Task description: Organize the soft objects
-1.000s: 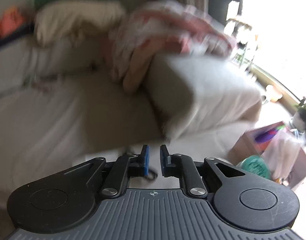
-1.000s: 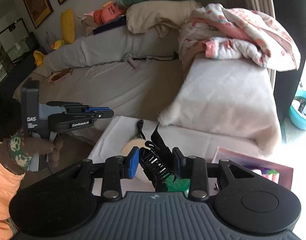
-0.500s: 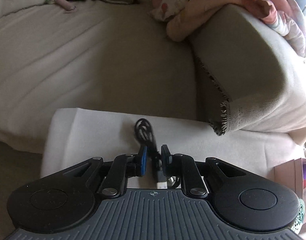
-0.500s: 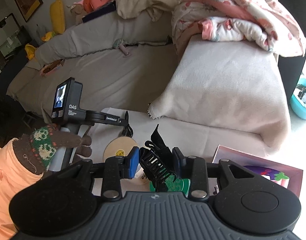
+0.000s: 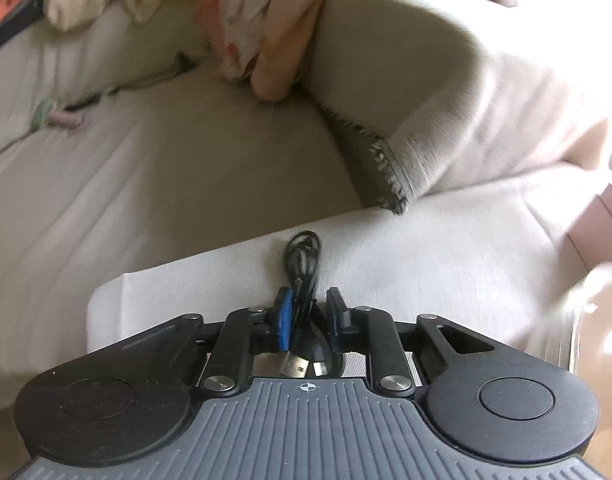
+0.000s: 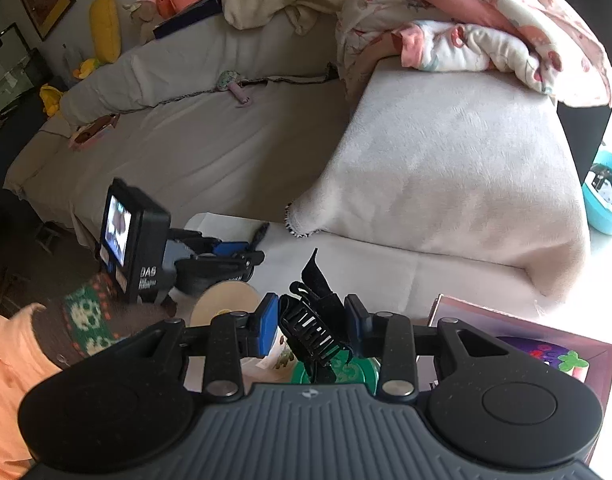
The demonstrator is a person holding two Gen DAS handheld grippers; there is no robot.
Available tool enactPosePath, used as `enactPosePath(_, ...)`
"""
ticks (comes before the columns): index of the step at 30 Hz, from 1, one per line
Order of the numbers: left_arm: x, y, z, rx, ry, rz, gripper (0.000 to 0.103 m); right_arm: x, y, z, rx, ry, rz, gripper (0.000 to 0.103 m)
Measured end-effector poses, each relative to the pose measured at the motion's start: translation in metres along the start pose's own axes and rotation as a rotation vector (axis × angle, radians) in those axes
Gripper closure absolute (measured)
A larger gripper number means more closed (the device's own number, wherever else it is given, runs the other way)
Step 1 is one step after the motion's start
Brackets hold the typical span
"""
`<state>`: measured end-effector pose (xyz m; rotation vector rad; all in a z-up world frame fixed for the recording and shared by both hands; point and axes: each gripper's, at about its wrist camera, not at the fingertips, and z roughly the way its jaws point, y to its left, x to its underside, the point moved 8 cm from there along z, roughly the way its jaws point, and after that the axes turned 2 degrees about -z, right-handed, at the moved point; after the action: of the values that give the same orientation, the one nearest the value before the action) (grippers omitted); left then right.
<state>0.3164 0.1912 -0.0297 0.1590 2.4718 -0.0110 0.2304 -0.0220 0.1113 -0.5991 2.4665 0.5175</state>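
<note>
The left tool (image 5: 309, 316) points steeply down at the white counter (image 5: 425, 264), with a bundled black cable (image 5: 304, 264) lying on the counter between its 2 blue pads. Its jaws have just been opening a little; they stand slightly apart around the cable, the left pad close against the bundle and the right pad with a visible gap, so the cable is not pinched. The cable's loop reaches forward past the fingertips, and its 2 plugs lie back toward the tool body.

In the right wrist view the left tool (image 6: 242, 254) lies low over the near-left edge of the counter, its camera screen facing back, gripped by a hand (image 6: 106, 320) in a brown patterned knit cuff over an orange sleeve (image 6: 10, 368).

The right tool (image 6: 311, 326) also tilts steeply down over the counter, nearer the person than the cable. It is pinching a black hair claw clip (image 6: 311, 328) between its pads, the clip's teeth pointing down and its handle sticking up. Below the clip sit a round green lid (image 6: 353, 372) and a cream disc (image 6: 226, 300), left of the lid.

Beyond the counter is a sofa (image 6: 194, 152) with a pale blanket (image 6: 457, 168) and a pink floral quilt (image 6: 485, 20) on top.
</note>
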Motion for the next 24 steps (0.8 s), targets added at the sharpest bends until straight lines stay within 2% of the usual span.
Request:
enactPosePath(7, 0.020, 0.003, -0.039, 0.033, -0.069, 0.050, 0.088, -0.009, 0.016, -0.021, 0.024, -0.042, -0.031, 0.068)
enactPosePath(11, 0.011, 0.009, -0.072, 0.044, -0.130, 0.034, 0.093, -0.011, 0.027, -0.029, 0.015, -0.057, -0.033, 0.068)
enactPosePath(18, -0.021, 0.000, -0.139, 0.072, -0.266, 0.043, 0.093, -0.009, 0.043, -0.050, 0.012, -0.096, -0.067, 0.068)
enactPosePath(20, -0.027, -0.001, -0.146, 0.063, -0.253, 0.026, 0.092, -0.007, 0.043, -0.056, 0.015, -0.105, -0.067, 0.068)
enactPosePath(24, -0.020, 0.015, -0.118, 0.058, -0.129, -0.143, 0.090, -0.001, 0.043, -0.057, 0.012, -0.097, -0.069, 0.068)
